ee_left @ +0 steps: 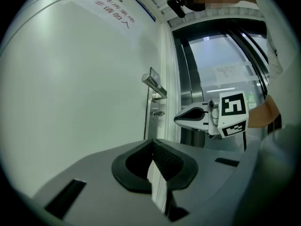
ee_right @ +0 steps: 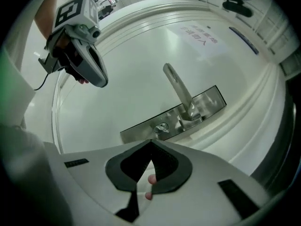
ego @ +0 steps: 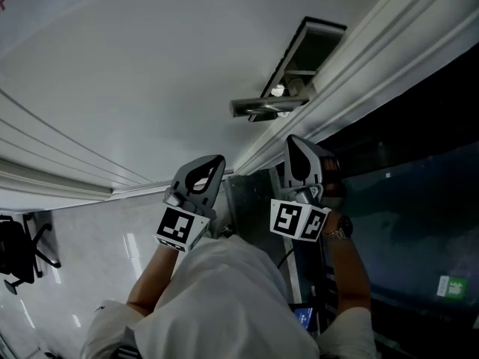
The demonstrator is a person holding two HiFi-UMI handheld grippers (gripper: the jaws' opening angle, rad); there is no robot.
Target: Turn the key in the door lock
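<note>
"The key (ee_left: 159, 113): where is it sitting?"

"It is sticking out of the small round lock cylinder just below the lever handle (ee_right: 178, 91), on the same long rectangular plate (ee_right: 211, 100) of brushed metal. Nothing is touching it."

"And the handle itself?"

"A flat, slim metal bar, shining a little, and it is jutting out from the smooth white door (ee_right: 141, 60). A sheet with red characters (ee_left: 115, 14) is hanging on the panel well above the handle."

"What are the grippers doing?"

"Both are hovering clear of the handle, with their grey plastic shells pointing toward it. The right gripper (ego: 296, 143) is floating on the door-frame side of the handle, its dark ribbed pads pressed together with nothing between them. The left gripper (ego: 215, 161) is hanging on the open-panel side of the handle, its jaws likewise closed and empty."

"Anything touching the handle?"

"No — neither gripper is touching it."
</note>
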